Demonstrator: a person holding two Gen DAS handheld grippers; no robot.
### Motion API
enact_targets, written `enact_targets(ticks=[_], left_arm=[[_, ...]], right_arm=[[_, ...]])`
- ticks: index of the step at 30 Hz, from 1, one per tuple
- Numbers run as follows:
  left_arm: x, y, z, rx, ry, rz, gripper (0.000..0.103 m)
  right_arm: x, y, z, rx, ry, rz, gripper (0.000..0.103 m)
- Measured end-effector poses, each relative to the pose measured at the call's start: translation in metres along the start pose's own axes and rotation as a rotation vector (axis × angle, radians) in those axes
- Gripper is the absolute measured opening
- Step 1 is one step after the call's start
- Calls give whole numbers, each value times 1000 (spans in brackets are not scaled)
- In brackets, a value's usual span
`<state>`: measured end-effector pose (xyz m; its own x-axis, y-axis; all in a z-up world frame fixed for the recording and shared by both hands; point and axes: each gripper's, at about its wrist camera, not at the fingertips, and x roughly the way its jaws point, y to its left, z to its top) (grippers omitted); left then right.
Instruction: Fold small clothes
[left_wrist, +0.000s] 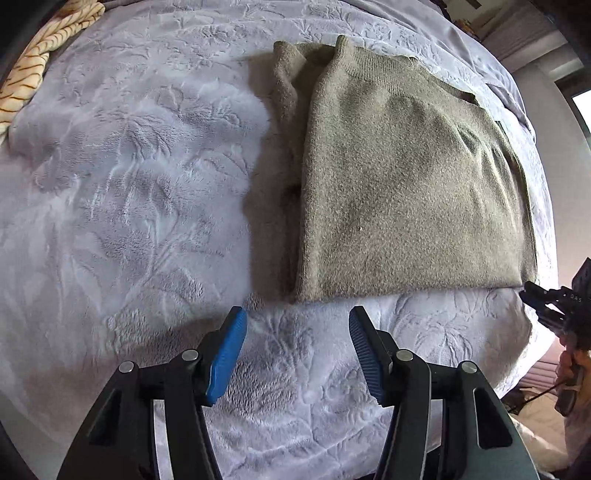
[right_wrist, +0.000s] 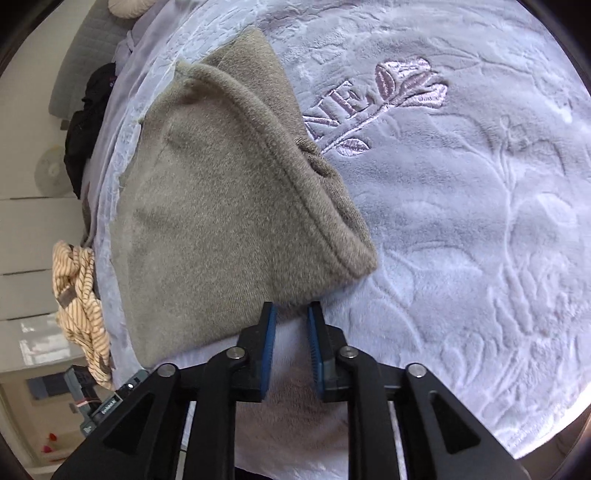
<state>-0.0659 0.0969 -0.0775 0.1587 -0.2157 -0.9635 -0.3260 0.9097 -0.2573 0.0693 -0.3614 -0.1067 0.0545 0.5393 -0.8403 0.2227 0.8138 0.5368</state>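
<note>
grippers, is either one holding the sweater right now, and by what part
Nothing is held: the left gripper and right gripper are both open, just short of the sweater.

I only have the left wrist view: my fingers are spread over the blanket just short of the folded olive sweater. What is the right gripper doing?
Observer: The right gripper sits at the near edge of the olive sweater, fingers slightly apart, gripping nothing.
Operator: Is the sweater's right side flat?
Observer: No. In the right wrist view a thick folded edge stands raised above the blanket.
Operator: Anything beside it I should avoid?
Observer: An embroidered flower with letters lies on the blanket; the sweater covers part of the lettering.
</note>
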Motion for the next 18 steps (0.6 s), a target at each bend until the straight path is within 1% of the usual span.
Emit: enact_targets(ticks=[1, 2, 4, 6, 9, 11, 14, 18], left_arm=[[-2, -1, -2, 2, -2, 6, 59], [-4, -2, -4, 3, -2, 14, 59], [-6, -5, -6, 9, 5, 12, 59], [-5, -8, -8, 17, 19, 9, 59], [-3, -13, -10, 44, 28, 34, 59], [-1, -16, -10, 52, 37, 37, 59], [1, -20, -11, 48, 49, 18, 59], [-2, -21, -14, 53, 34, 21, 59]], right_arm=[[-2, 4, -2, -13, 2, -13, 40], [-4, 9, -6, -30, 3, -26, 49], [-6, 22, -12, -67, 2, -48, 53], [-6, 34, -19, -101, 7, -67, 54], [-4, 52, -29, -143, 20, -70, 59], [-2, 63, -34, -168, 28, -67, 60], [4, 85, -44, -218, 46, -64, 61], [15, 107, -52, -266, 77, -58, 61]])
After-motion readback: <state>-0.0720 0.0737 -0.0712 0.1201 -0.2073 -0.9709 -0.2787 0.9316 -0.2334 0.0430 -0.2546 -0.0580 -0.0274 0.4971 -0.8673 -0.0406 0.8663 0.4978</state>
